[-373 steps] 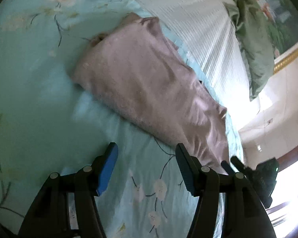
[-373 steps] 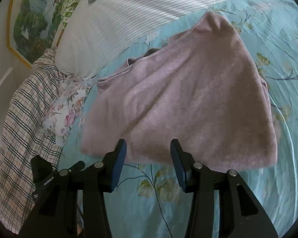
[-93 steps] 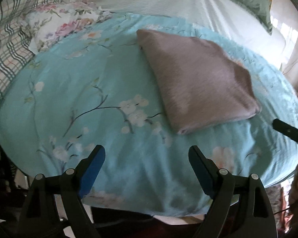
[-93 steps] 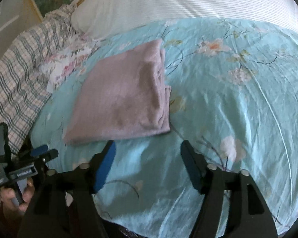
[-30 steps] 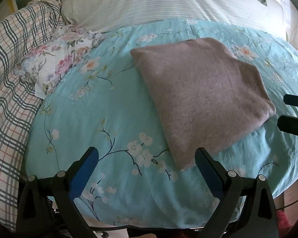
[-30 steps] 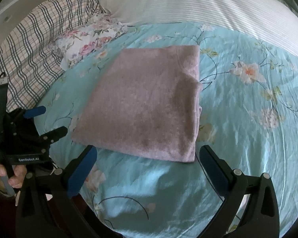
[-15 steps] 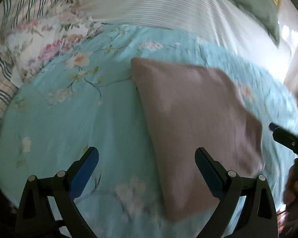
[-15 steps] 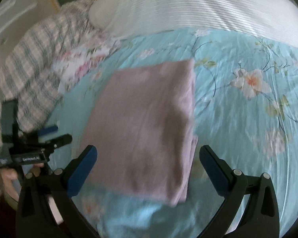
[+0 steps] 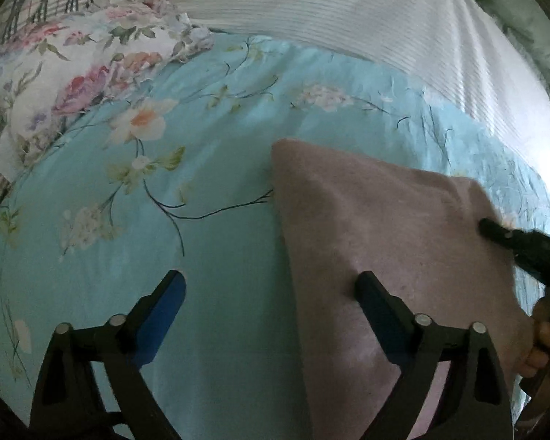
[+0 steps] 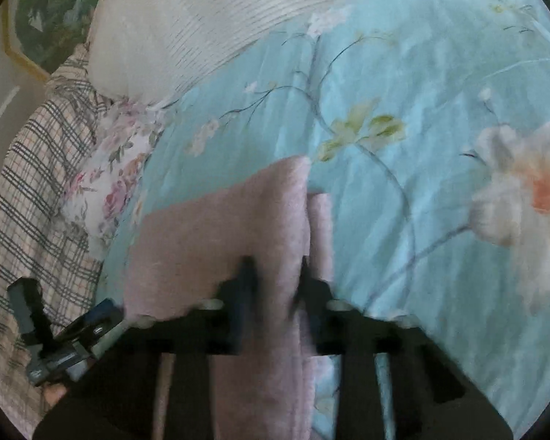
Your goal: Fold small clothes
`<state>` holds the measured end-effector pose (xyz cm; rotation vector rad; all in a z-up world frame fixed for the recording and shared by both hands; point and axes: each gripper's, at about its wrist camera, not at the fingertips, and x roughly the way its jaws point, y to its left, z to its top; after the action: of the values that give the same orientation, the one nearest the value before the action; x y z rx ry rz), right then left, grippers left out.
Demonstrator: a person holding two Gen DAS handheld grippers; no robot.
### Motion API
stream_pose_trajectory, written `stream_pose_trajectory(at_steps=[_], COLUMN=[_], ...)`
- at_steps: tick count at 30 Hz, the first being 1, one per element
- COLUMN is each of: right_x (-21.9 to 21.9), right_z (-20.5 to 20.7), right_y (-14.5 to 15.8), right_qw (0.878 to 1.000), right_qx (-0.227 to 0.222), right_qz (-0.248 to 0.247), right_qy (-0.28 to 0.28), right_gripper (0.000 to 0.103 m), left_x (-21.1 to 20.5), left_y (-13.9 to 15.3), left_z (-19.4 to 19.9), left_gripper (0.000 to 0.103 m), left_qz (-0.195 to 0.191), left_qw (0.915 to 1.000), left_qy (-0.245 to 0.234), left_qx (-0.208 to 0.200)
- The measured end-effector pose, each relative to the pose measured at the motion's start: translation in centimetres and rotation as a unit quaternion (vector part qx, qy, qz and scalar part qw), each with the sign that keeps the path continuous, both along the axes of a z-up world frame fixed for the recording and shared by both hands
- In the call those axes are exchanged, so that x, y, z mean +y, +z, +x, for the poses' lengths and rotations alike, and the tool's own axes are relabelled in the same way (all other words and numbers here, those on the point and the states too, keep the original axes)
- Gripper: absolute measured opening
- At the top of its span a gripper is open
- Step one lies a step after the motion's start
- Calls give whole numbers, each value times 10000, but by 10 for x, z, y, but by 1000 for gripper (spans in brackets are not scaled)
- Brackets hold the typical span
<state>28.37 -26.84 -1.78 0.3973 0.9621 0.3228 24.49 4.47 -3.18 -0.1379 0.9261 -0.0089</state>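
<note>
A folded mauve garment [image 9: 385,242] lies on a turquoise floral bedspread [image 9: 201,168]. My left gripper [image 9: 271,293] is open wide and straddles the garment's left folded edge, its right finger over the cloth. In the right wrist view my right gripper [image 10: 275,278] has its jaws drawn close around the garment's [image 10: 209,242] right edge layers; the view is blurred by motion. The right gripper also shows at the right edge of the left wrist view [image 9: 513,238], on the garment's far right edge.
A white striped pillow [image 9: 348,11] lies behind the bedspread. A floral cloth [image 9: 73,73] and a plaid blanket [image 10: 36,168] lie at the left. A green pillow [image 9: 531,18] sits at the far right. A framed picture [image 10: 47,11] hangs on the wall.
Both grippers have dropped down close to the folded garment. The right gripper's jaws have closed from wide open onto the garment's right edge. The left gripper stays open.
</note>
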Motion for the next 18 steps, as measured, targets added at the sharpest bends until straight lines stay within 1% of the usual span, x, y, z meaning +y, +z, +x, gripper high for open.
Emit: stream_pose_trajectory(at_steps=[1,2,3,5,6,8,9,11,12,13,15,17,18], right_x=[0,-2,-4,-5,-5,-4,-4,2,8,10,20,37,45], right_z=[-6,-11,-14,-13,-9,-5,-5,-9,-17,-22,-31,-26,-19], right_y=[10,16,18,8,-3,-21,-20,-3,13,25,44,40,28], right_qw=[9997,9991,9987,9994,9996,9993,9991,9966,9939,9930,9933,9951,9945], right_qx=[-244,-405,-478,-332,-159,124,109,-11,-268,-477,-782,-626,-403], right_qz=[71,145,188,-11,-196,-305,-346,-753,-983,-999,-817,-743,-912], right_qy=[34,46,23,-70,-123,-184,-203,-324,-418,-421,-228,189,319], right_gripper=[16,13,12,12,12,12,12,15,18,19,19,19,19], left_x=[1,0,-1,-6,-8,-9,-8,-5,-5,-6,-7,-8,-8], left_y=[0,-1,-4,-13,-16,-21,-21,-19,-19,-19,-19,-19,-20], left_z=[1,1,3,6,7,11,12,12,12,11,10,9,8], left_gripper=[92,93,93,93,93,96,96,96,96,96,96,96,96], left_qz=[-101,-100,-36,76,79,85,78,20,41,72,109,122,126], left_qw=[9999,9999,10000,9999,9998,9997,9997,9997,9997,9996,9996,9996,9996], left_qy=[-31,-41,-58,-136,-156,-209,-215,-227,-239,-259,-263,-253,-252], left_qx=[-28,-43,-40,1,11,21,39,46,41,29,11,-3,-12])
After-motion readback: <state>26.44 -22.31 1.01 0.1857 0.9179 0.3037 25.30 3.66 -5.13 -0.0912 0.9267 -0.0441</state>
